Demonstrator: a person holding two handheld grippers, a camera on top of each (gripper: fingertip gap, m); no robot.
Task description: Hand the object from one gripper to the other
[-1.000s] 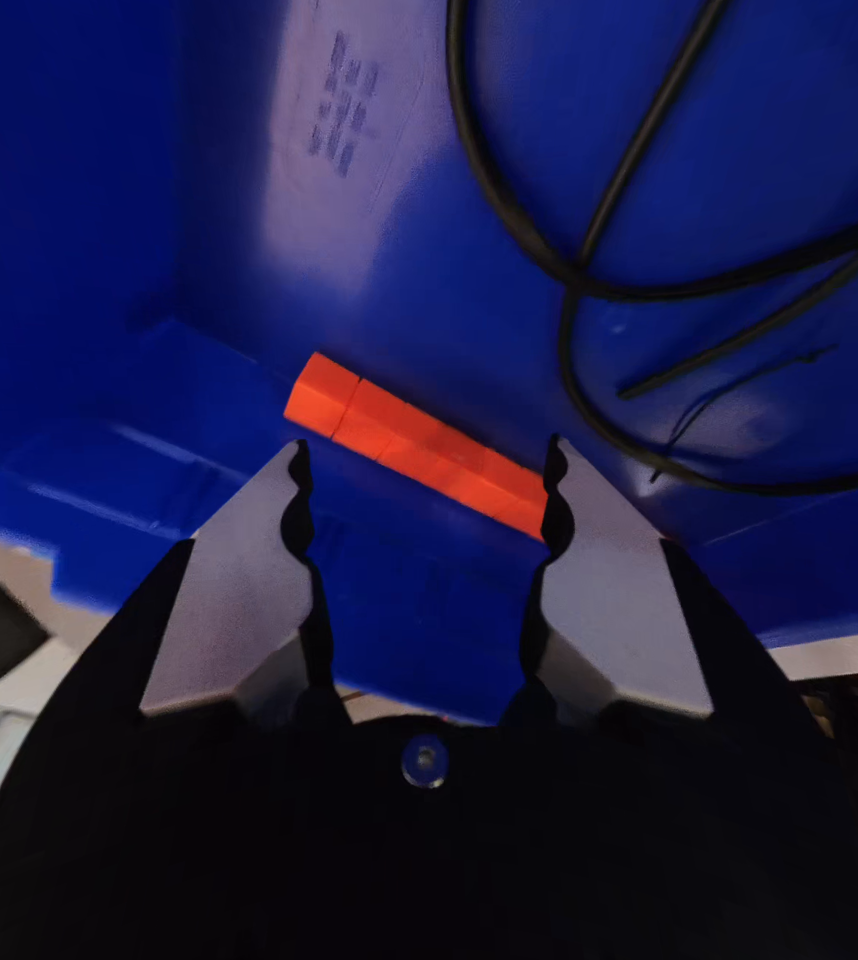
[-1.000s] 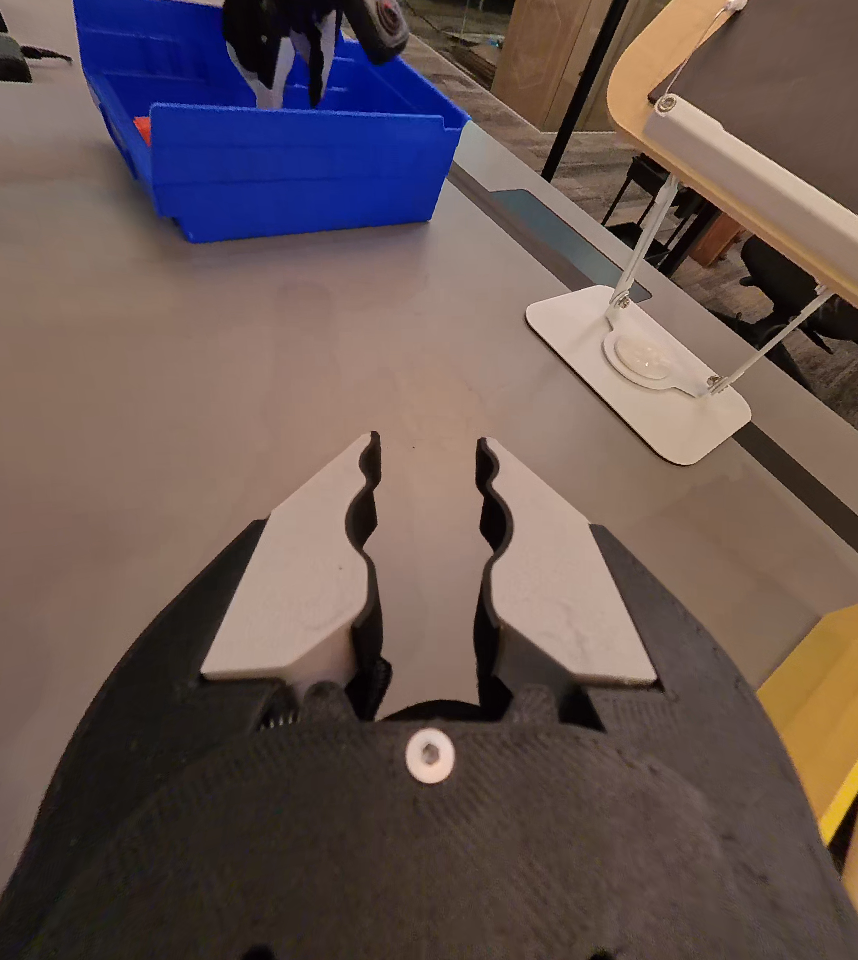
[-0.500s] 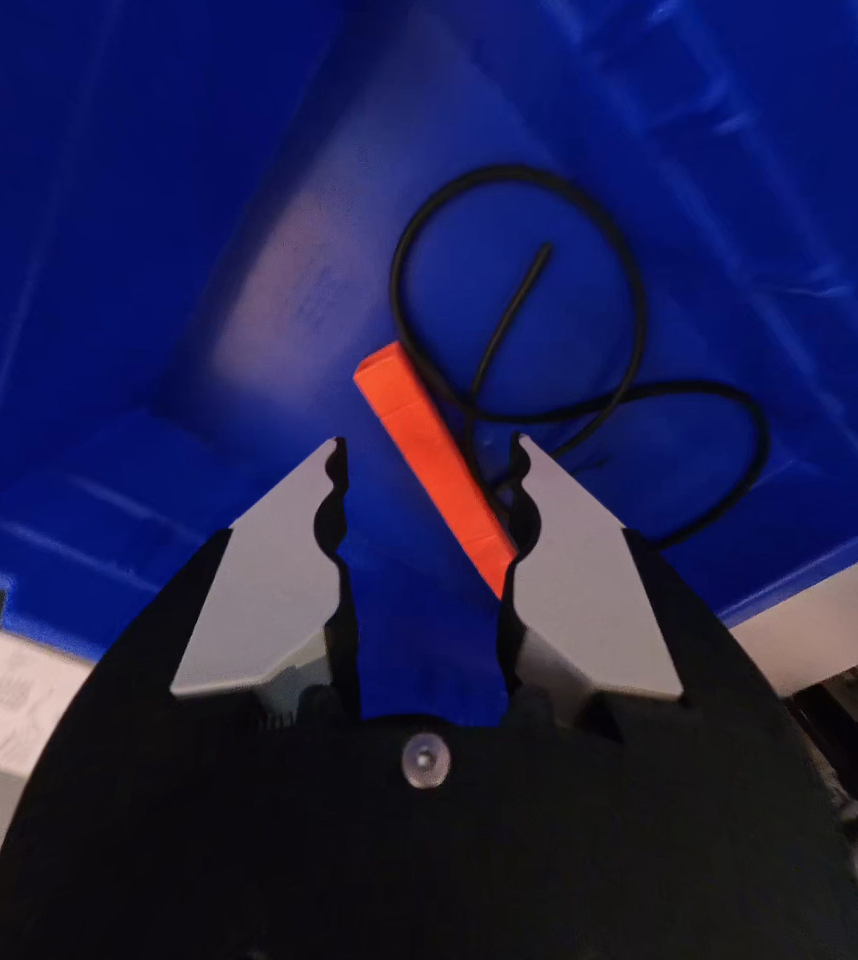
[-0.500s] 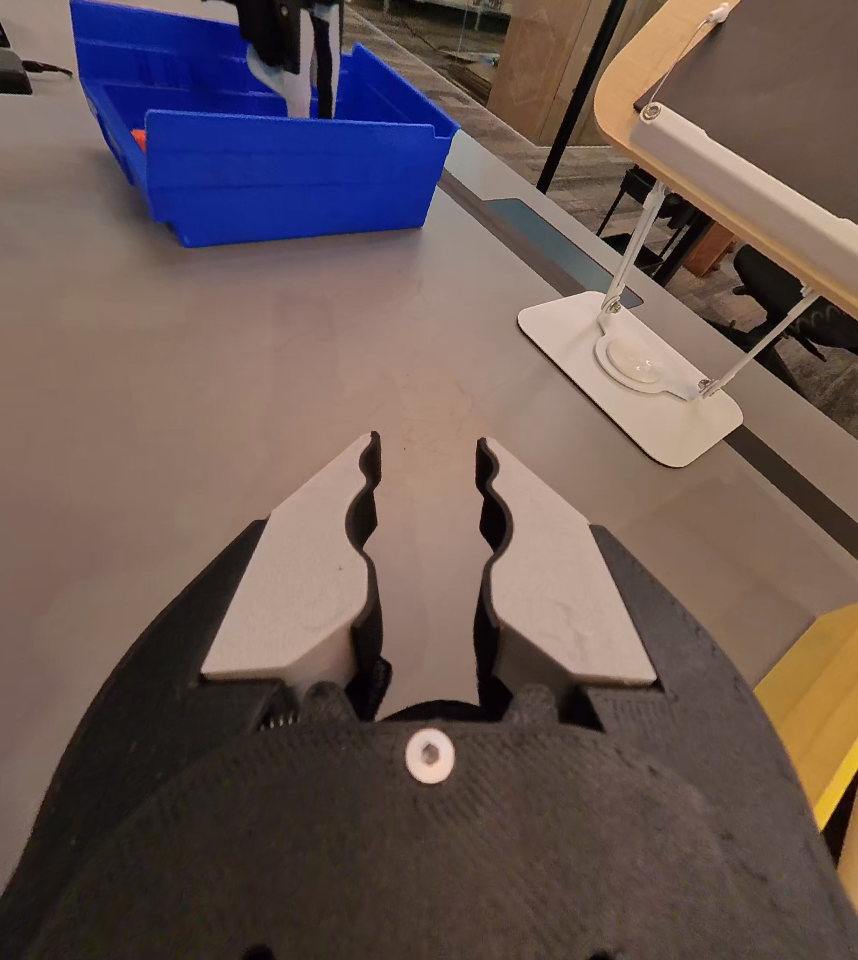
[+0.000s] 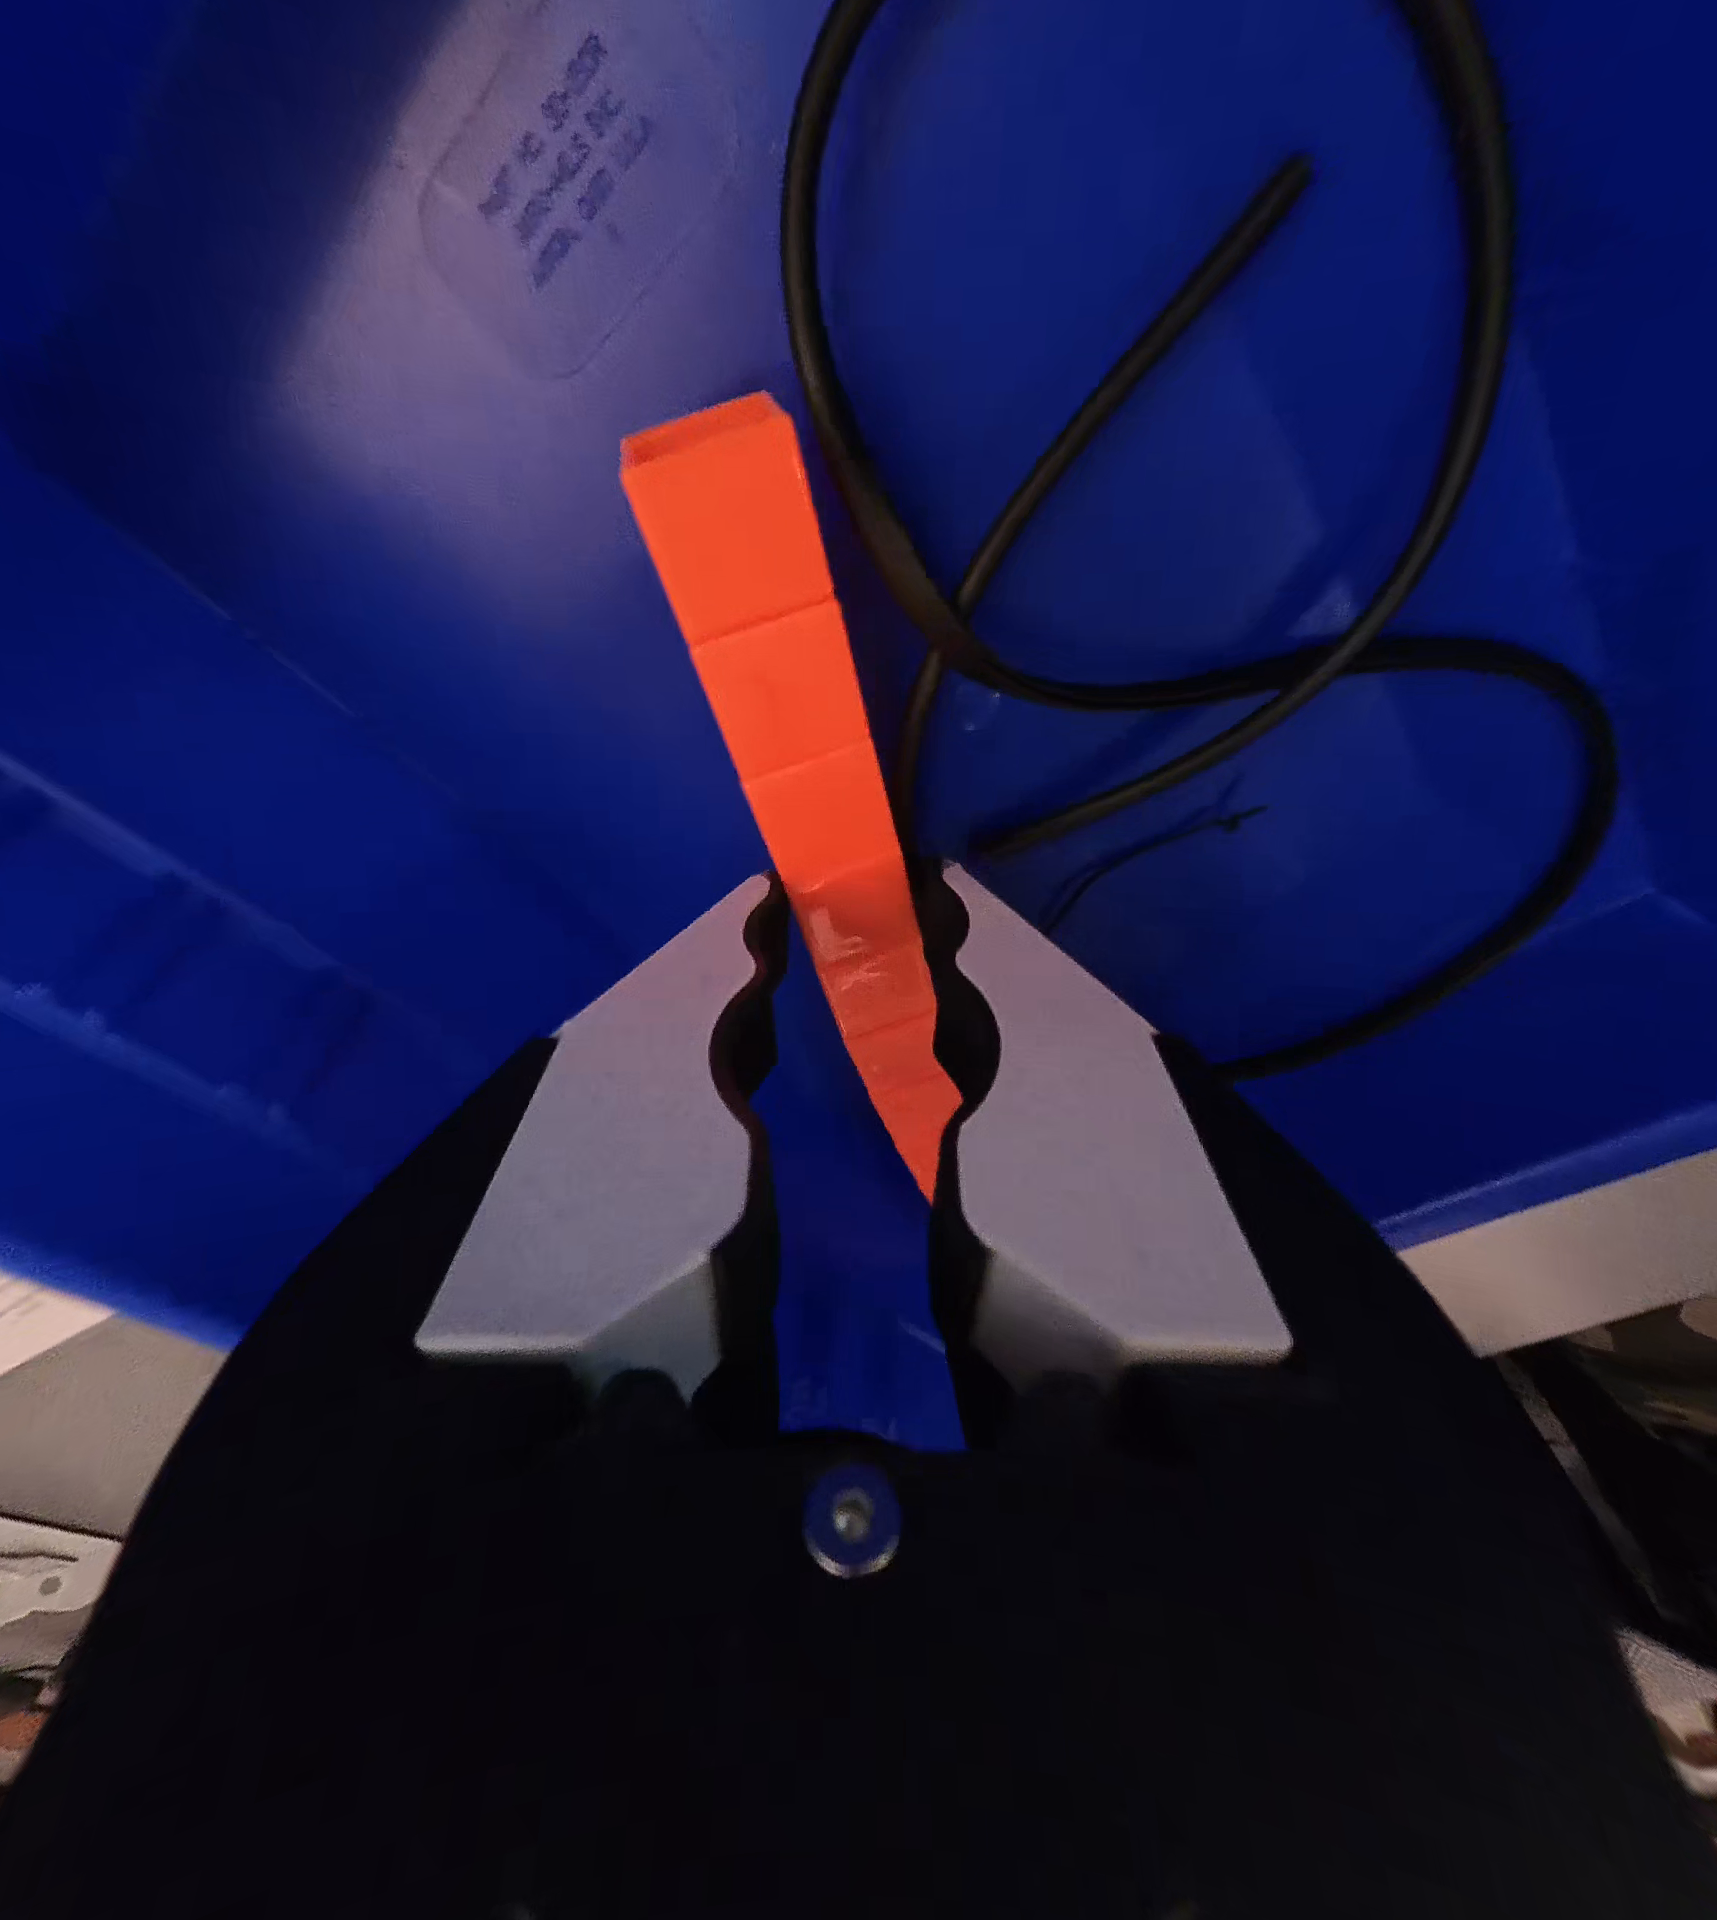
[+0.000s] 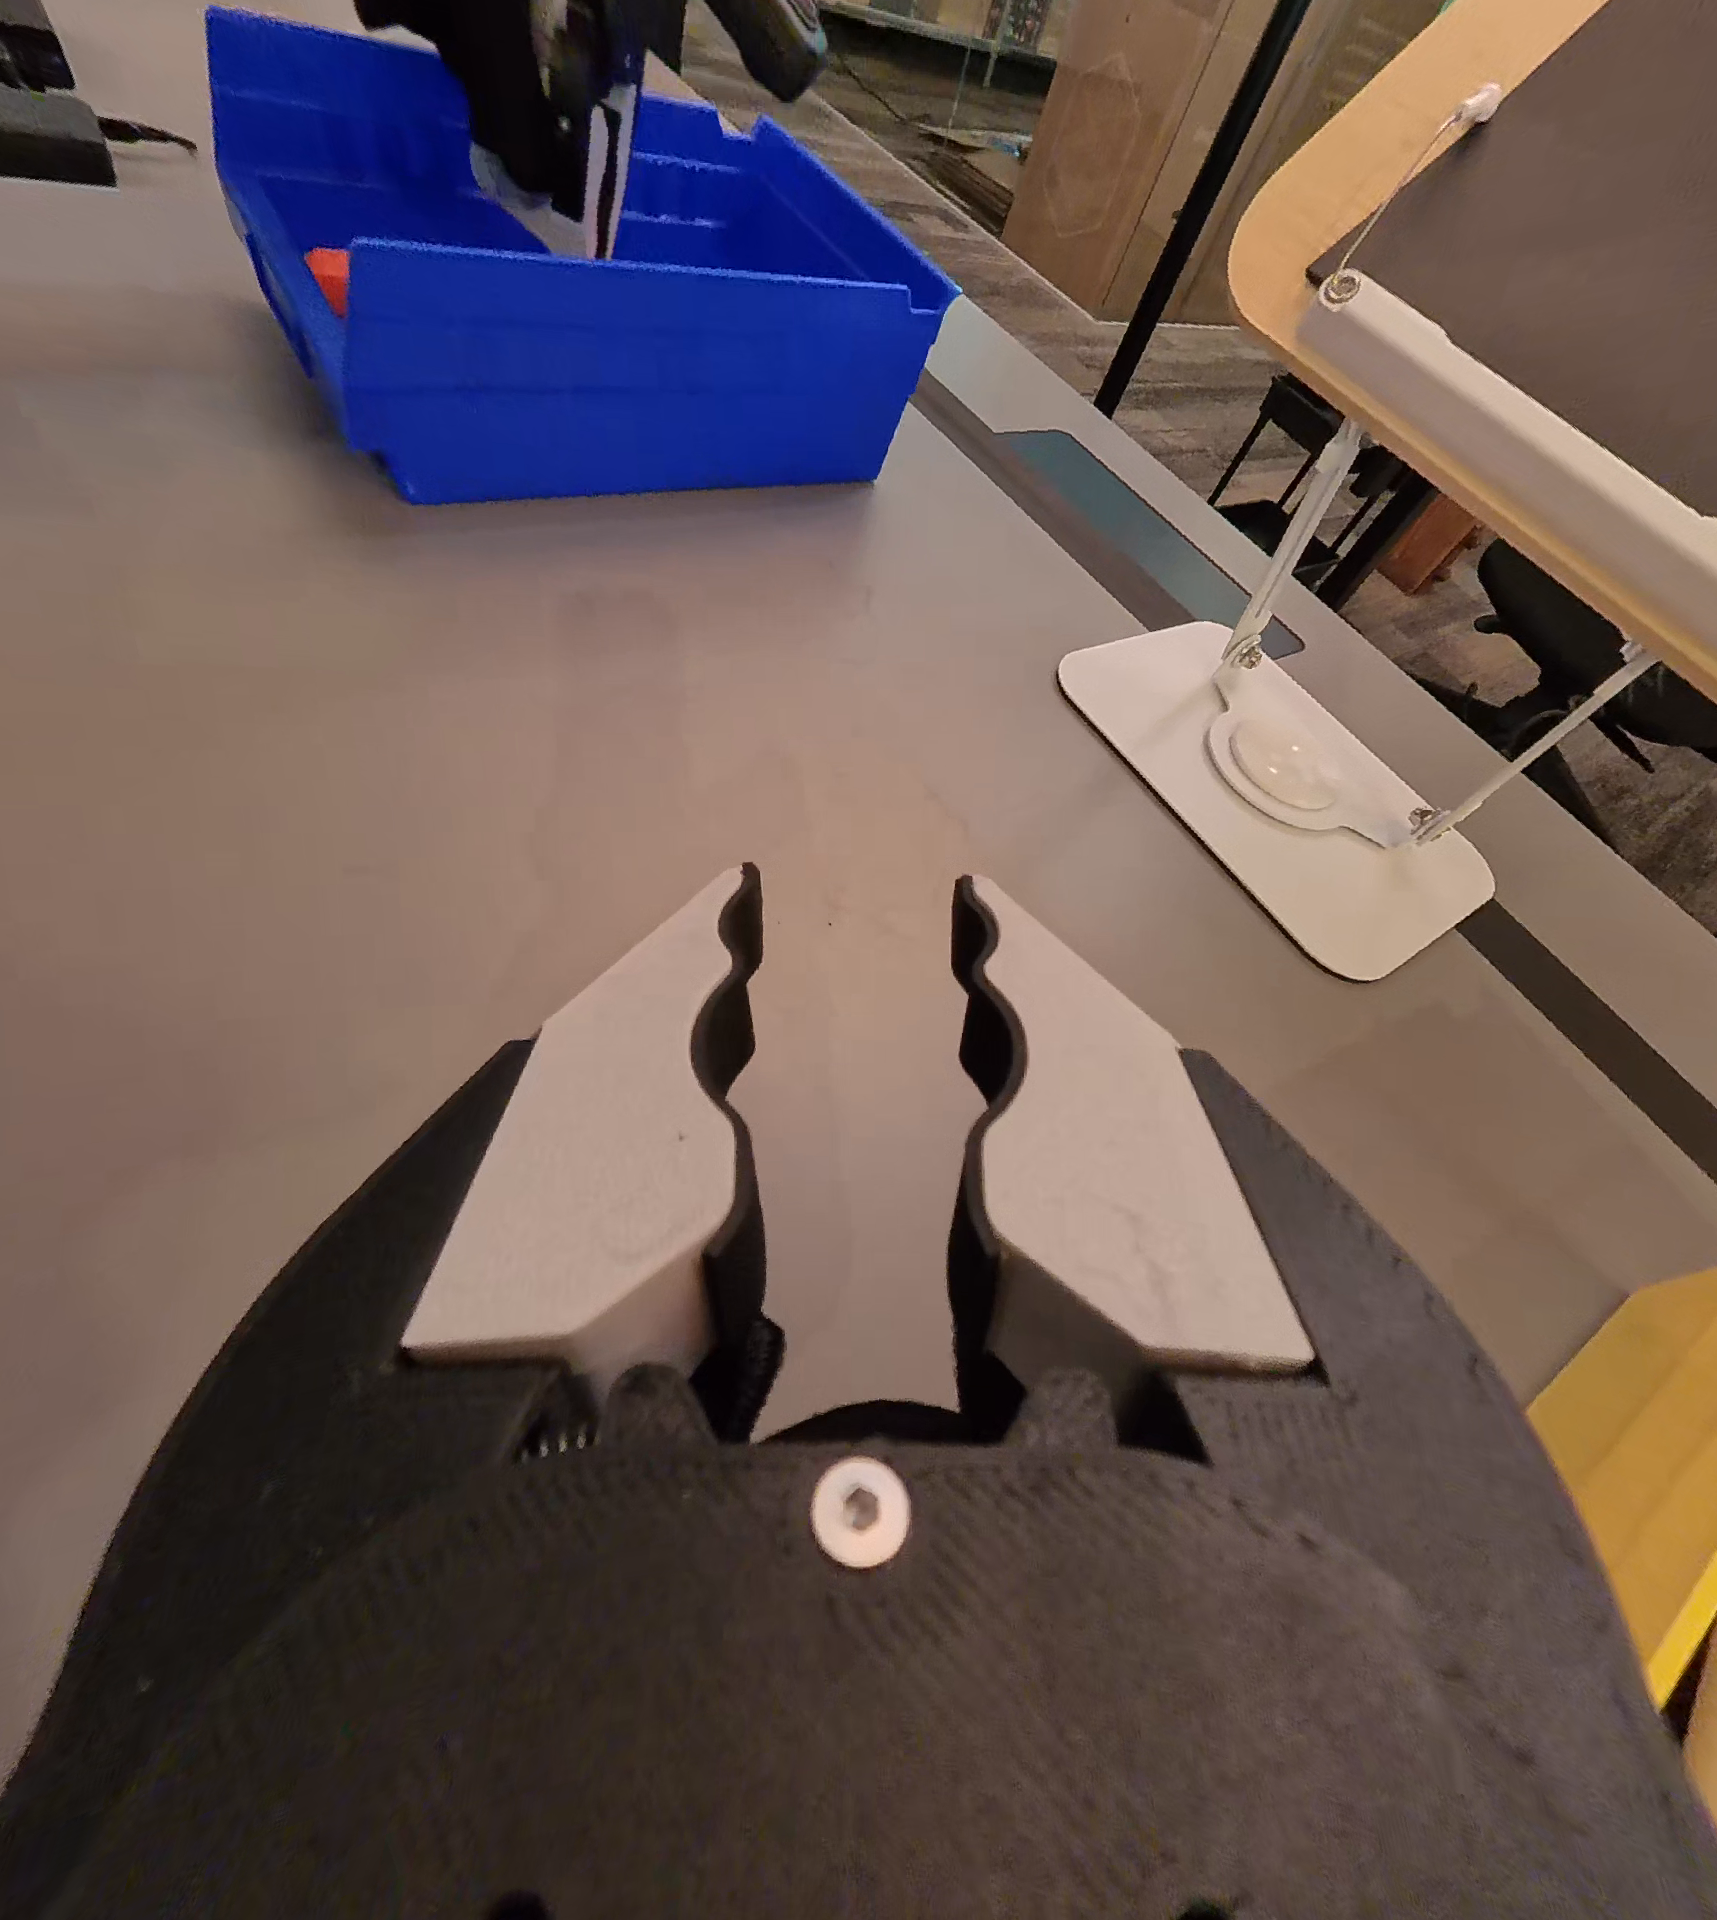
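L gripper point(image 5: 856, 883) is down inside the blue bin point(image 5: 210, 831), fingers point(image 5: 625, 1143) nearly closed w/ the orange bar point(image 5: 781, 727) between them. Bar's near end sits in the gap against the R-hand finger's inner face; the L-hand finger looks a sliver apart from it, so can't tell if it's truly clamped. The rest of the bar sticks out past the tips, toward the bin floor. A looped black cable point(image 5: 1249, 665) lies on the bin floor just beside the bar, to its right.

R gripper point(image 6: 854, 883) hovers over the grey bench point(image 6: 314, 779), well apart from the bin point(image 6: 625, 405), which sits toward the far left part of the bench. Its fingers point(image 6: 615, 1143) are partly open, holding nothing. A white stand base point(image 6: 1353, 894) rests at the bench's right edge.
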